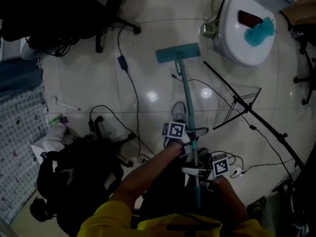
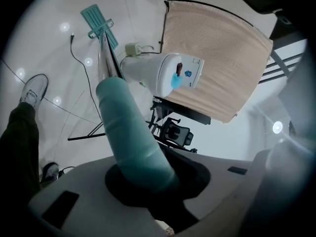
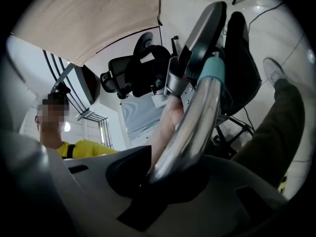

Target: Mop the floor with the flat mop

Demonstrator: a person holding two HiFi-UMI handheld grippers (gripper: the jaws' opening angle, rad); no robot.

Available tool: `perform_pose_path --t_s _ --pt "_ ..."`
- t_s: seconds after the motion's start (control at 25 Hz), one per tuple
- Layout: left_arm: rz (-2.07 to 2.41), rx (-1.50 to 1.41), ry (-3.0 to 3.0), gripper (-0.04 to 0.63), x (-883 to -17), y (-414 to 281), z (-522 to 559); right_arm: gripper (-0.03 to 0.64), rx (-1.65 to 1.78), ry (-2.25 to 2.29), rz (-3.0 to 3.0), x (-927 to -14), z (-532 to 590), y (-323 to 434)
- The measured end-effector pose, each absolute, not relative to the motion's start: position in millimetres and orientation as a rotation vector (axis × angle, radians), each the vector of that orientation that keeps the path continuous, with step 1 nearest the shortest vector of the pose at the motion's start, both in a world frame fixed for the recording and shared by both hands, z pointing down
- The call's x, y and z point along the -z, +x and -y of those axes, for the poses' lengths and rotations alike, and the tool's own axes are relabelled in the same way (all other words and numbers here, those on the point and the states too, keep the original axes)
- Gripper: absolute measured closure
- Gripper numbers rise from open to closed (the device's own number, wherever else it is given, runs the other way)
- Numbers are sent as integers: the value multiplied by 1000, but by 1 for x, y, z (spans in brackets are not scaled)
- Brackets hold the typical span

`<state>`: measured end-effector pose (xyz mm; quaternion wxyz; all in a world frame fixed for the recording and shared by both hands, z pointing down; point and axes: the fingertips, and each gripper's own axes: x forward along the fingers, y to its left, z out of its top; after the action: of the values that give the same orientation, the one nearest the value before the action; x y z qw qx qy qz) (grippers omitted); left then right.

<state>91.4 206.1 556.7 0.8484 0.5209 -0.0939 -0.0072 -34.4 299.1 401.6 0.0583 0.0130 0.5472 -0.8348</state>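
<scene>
The flat mop stands with its teal head (image 1: 177, 53) flat on the glossy tiled floor ahead of me, and its handle (image 1: 187, 98) runs back toward me. My left gripper (image 1: 191, 135) is shut on the handle's upper part. In the left gripper view the teal grip (image 2: 129, 132) sits clamped between the jaws, with the mop head (image 2: 98, 21) far off. My right gripper (image 1: 196, 171) is shut lower on the handle, close to my body. In the right gripper view the chrome shaft (image 3: 192, 127) passes between its jaws.
A white toilet (image 1: 244, 31) with a teal brush stands at the far right. A black music stand (image 1: 247, 110) lies on the floor to the right of the handle. Cables (image 1: 129, 83) trail left of the mop. Black office chairs (image 1: 98, 9) and bags (image 1: 79, 177) crowd the left side.
</scene>
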Motion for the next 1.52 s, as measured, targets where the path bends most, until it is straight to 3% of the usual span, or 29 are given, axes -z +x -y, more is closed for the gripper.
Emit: perform_pose_path --t_s 0.68,0.88,1.24,1.52 --pt "230 -102 1284 491 -640 71 35 522 2300 68 -1717 -493 -74 -51" --pt "225 -111 1264 492 -624 79 -19 541 2365 58 -1704 -470 -128 -49" --pt "260 -30 1085 492 -556 106 -240 541 2622 87 -1603 -394 -335 -14" --pt "265 0 1168 492 -593 103 -156 532 2529 110 -1745 -446 -264 -9"
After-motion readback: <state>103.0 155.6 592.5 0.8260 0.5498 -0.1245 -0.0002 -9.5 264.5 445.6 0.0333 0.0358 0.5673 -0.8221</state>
